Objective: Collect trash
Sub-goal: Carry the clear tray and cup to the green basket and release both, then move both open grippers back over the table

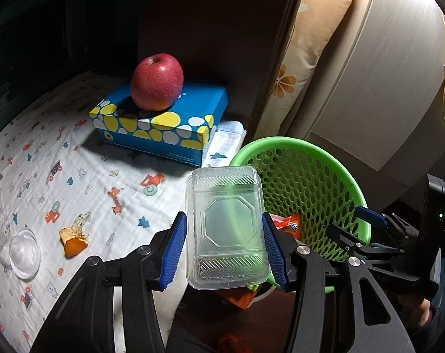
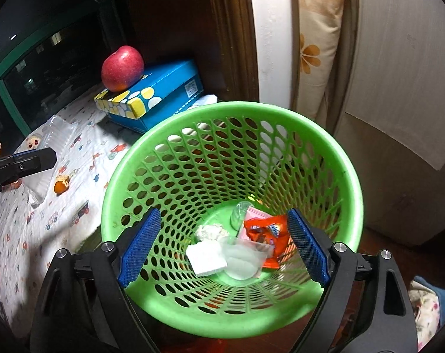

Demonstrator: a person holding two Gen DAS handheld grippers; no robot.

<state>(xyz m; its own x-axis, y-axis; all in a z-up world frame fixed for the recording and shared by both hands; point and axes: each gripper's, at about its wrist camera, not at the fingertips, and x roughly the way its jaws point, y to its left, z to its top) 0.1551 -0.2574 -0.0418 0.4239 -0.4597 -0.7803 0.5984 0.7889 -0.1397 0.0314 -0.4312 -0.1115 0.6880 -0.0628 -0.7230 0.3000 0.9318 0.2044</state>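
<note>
My left gripper [image 1: 223, 216] is shut on a clear plastic tray [image 1: 225, 226], both blue pads pressed on its long sides, beside the near rim of the green mesh basket [image 1: 296, 147]. My right gripper [image 2: 224, 211] hangs open over the basket [image 2: 228, 108] with nothing between its pads. In the basket lie an orange snack wrapper [image 2: 266, 232], a white square piece [image 2: 204, 257], a clear lid [image 2: 243, 261] and a crumpled tissue [image 2: 209, 232]. An orange peel [image 1: 74, 239] and clear dome cups [image 1: 21, 253] lie on the patterned sheet [image 1: 75, 176].
A red apple [image 1: 157, 81] rests on a blue tissue box [image 1: 163, 123] at the back of the sheet, next to a folded cloth [image 1: 225, 141]. A dark wooden post and a flowered cushion [image 1: 296, 67] stand behind the basket. The right gripper's arm [image 1: 369, 229] shows by the basket.
</note>
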